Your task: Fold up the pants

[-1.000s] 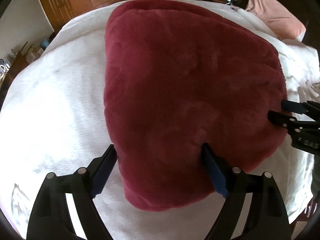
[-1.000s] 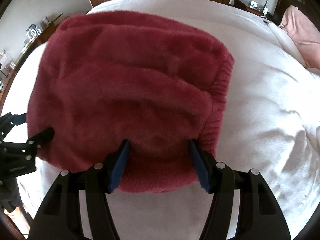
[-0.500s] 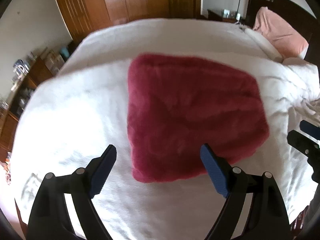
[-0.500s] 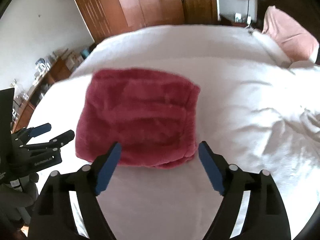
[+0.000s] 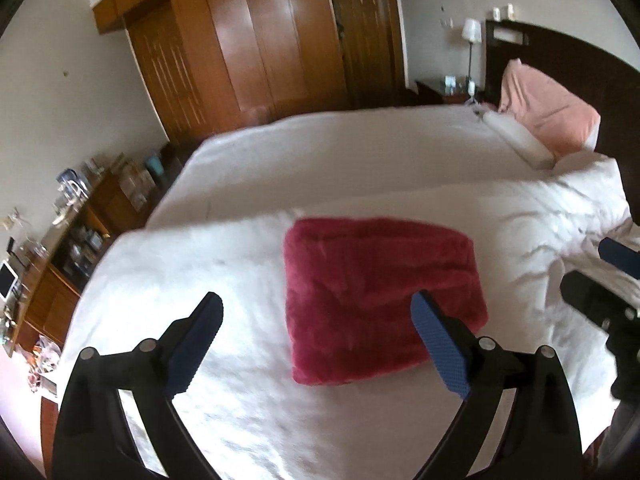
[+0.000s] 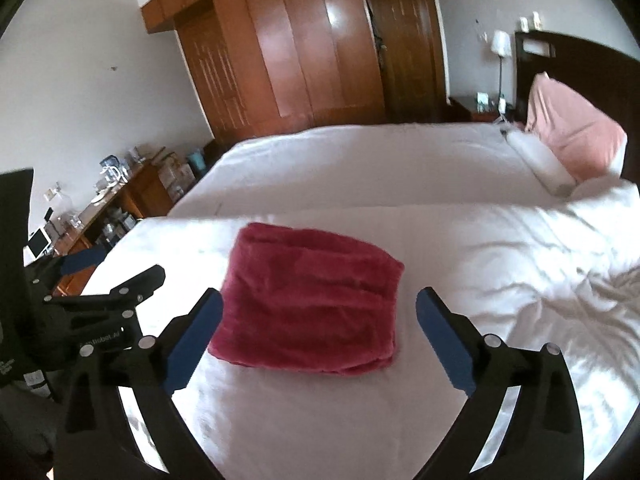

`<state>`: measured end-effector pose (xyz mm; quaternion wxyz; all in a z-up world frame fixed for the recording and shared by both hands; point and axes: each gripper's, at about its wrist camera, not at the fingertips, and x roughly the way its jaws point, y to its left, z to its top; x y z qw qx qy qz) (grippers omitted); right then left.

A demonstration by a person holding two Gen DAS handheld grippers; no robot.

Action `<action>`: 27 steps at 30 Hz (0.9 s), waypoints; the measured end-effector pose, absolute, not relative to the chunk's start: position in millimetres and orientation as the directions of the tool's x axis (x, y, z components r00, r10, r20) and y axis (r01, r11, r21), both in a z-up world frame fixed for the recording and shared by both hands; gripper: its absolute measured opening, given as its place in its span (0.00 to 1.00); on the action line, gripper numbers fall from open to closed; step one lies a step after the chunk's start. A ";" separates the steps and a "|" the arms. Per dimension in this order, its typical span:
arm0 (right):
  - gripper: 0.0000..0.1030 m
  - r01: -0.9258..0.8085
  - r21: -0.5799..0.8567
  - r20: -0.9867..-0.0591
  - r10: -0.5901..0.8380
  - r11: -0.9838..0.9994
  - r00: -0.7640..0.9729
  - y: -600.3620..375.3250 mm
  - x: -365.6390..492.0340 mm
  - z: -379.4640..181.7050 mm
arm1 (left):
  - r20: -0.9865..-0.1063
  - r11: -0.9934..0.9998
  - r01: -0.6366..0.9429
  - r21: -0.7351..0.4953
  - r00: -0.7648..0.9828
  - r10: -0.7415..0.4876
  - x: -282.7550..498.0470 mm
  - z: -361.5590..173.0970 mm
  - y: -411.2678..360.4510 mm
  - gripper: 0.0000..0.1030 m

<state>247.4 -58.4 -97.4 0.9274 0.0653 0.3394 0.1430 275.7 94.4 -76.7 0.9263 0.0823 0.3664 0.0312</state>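
left claw (image 5: 316, 320): jaws wide and opening, empty, above the bed, touching nothing
right claw (image 6: 320, 316): jaws wide and opening, empty, clear of the cloth
pants (image 6: 312, 312): dark red fleece, folded into a thick block, lying on the white bed (image 6: 400, 168)
writing: white lettering on the left claw's body, too blurred to read

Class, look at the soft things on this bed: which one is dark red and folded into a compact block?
The folded pants, lying flat on the white bedding. The pink pillow leans at the headboard instead.
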 end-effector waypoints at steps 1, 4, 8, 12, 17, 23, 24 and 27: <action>0.97 -0.231 0.213 -0.602 0.313 0.949 0.734 -57.4 244.1 -92.1 | -0.661 0.985 -0.006 0.175 0.740 0.122 272.6 -70.4 95.2 0.95; 0.97 -0.252 0.196 -0.582 0.319 0.948 0.748 -55.1 236.3 -79.6 | -0.623 0.984 -0.049 0.169 0.768 0.146 262.4 -51.3 98.2 0.95; 0.97 -0.272 0.192 -0.562 0.332 0.943 0.757 -53.1 227.9 -66.3 | -0.609 0.976 -0.110 0.188 0.766 0.204 256.4 -35.4 100.1 0.95; 0.97 -0.288 0.178 -0.551 0.338 0.941 0.763 -50.4 221.8 -57.0 | -0.573 0.968 -0.154 0.200 0.783 0.243 246.0 -21.3 101.7 0.95; 0.97 -0.307 0.123 -0.533 0.324 0.944 0.782 -44.7 211.2 -44.1 | -0.564 0.969 -0.175 0.172 0.789 0.243 234.4 -12.8 105.2 0.95; 0.97 -0.322 0.083 -0.523 0.316 0.943 0.791 -41.6 203.7 -36.1 | -0.586 0.974 -0.185 0.131 0.778 0.226 230.6 -10.1 108.5 0.95; 0.97 -0.324 0.079 -0.523 0.316 0.943 0.791 -40.9 203.5 -36.0 | -0.588 0.974 -0.186 0.127 0.777 0.225 230.1 -10.0 108.5 0.95; 0.97 -0.329 0.064 -0.529 0.311 0.942 0.790 -38.0 204.0 -37.0 | -0.610 0.977 -0.181 0.112 0.764 0.212 230.6 -10.7 108.8 0.95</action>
